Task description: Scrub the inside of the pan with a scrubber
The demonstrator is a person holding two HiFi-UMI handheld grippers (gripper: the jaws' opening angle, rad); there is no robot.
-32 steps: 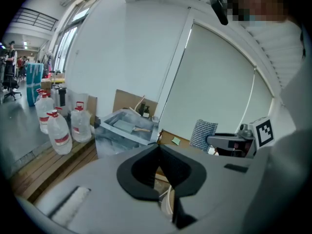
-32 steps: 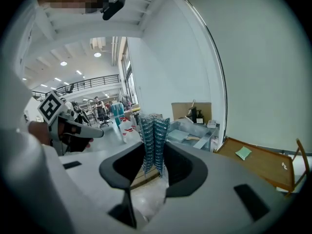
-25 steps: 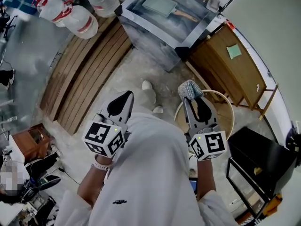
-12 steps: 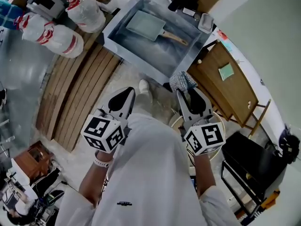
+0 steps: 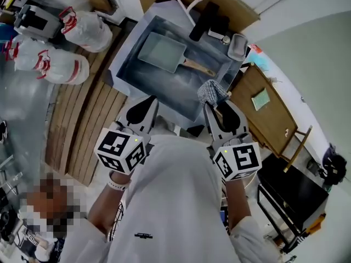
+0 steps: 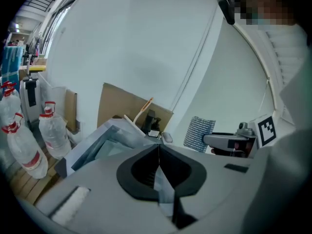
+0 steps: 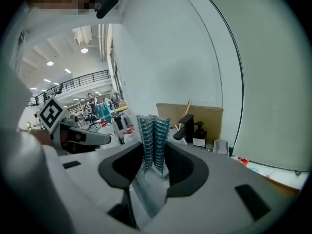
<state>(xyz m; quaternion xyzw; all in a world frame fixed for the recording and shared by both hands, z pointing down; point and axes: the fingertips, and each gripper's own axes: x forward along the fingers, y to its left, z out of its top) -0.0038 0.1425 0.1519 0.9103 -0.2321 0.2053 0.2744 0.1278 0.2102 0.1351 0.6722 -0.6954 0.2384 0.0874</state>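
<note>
Steel sink (image 5: 125,56) in the head view holds the pan (image 5: 162,52) flat, with the right gripper (image 5: 218,104) poising the scrubber (image 5: 211,91) by its near rim. In the left gripper view, the left gripper (image 6: 158,147) has its jaws pressed together on nothing, probably kept free to steady the pan. In the right gripper view, the jaws pinch the scrubber's base, leaving its top free for rubbing.

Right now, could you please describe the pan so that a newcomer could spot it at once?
Find the big steel sink straight ahead. On its floor lies the pan: rectangular and pale, with a wooden handle, unlike the black faucet and small grey dish up on the rim.
</note>
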